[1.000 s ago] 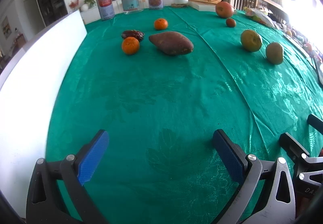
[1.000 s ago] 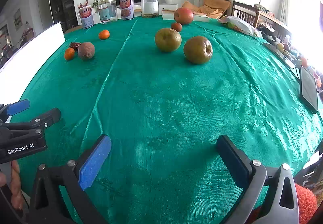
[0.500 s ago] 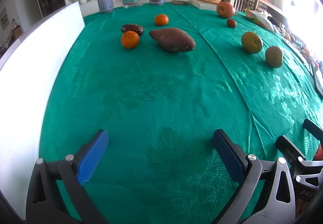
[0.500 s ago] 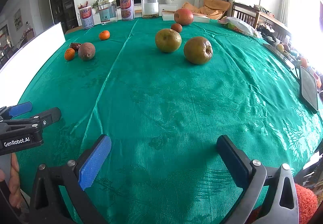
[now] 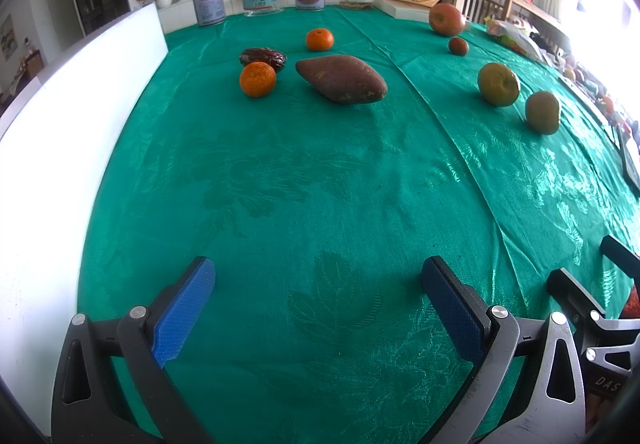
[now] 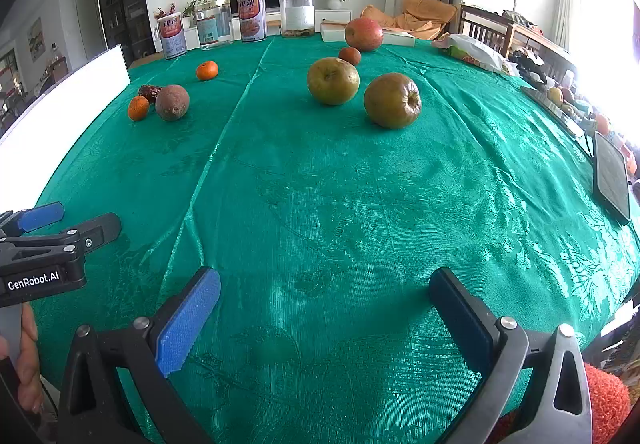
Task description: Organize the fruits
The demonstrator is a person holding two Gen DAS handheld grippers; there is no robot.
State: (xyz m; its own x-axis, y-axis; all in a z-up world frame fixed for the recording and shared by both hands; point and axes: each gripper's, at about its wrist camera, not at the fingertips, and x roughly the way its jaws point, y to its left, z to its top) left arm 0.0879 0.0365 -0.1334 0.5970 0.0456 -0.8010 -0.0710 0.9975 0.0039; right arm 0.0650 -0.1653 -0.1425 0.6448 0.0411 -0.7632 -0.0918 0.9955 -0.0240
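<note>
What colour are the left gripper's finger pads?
Blue, on black fingers; clearest in the left wrist view.

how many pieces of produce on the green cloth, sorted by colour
orange: 2 (near one, far one)
green-brown: 2 (left, right)
red: 2 (large, small)
brown-purple: 1 sweet potato
dark brown: 1 dried fruit
total: 8

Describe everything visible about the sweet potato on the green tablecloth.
The sweet potato is a reddish-brown tuber with dull, mottled skin, fat in the middle and tapering at both ends. It lies on its side on the green tablecloth, unheld. A mandarin sits apart on one side, with dark dates behind that. In the right wrist view it shows end-on and looks almost round. Both tools are far from it.
</note>
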